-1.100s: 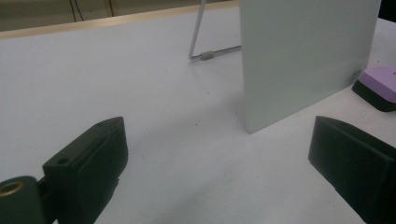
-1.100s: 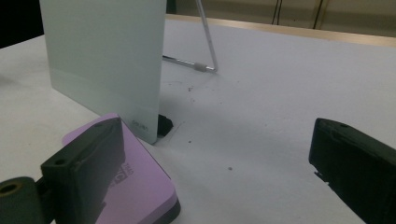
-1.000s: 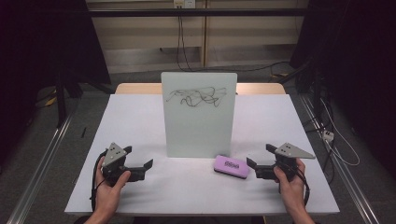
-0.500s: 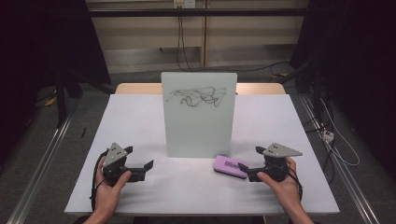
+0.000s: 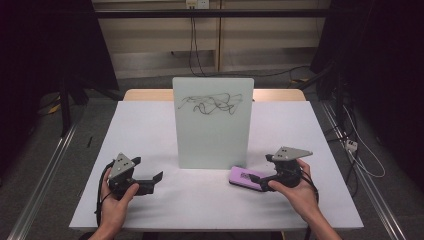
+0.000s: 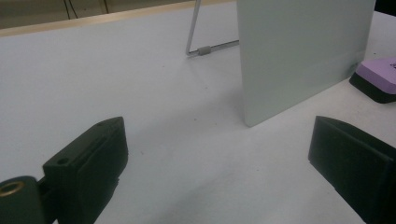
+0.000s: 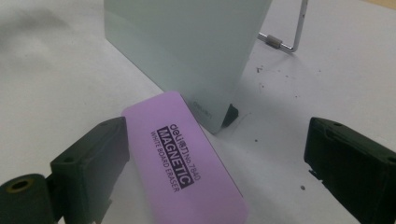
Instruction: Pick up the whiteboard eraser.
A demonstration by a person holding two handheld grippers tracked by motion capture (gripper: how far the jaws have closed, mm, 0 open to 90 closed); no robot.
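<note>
the eraser (image 7: 187, 163) is a flat purple block with a black underside and a dark "magnetic" label, lying near the tabletop's (image 5: 150, 125) front edge, just beside the whiteboard's (image 5: 212, 122) corner. the right gripper (image 5: 261, 181) has jaws wide apart around it, not gripping, having just narrowed slightly.

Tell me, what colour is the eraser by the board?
The eraser is purple on top with a black label; the right gripper view shows it best.
</note>
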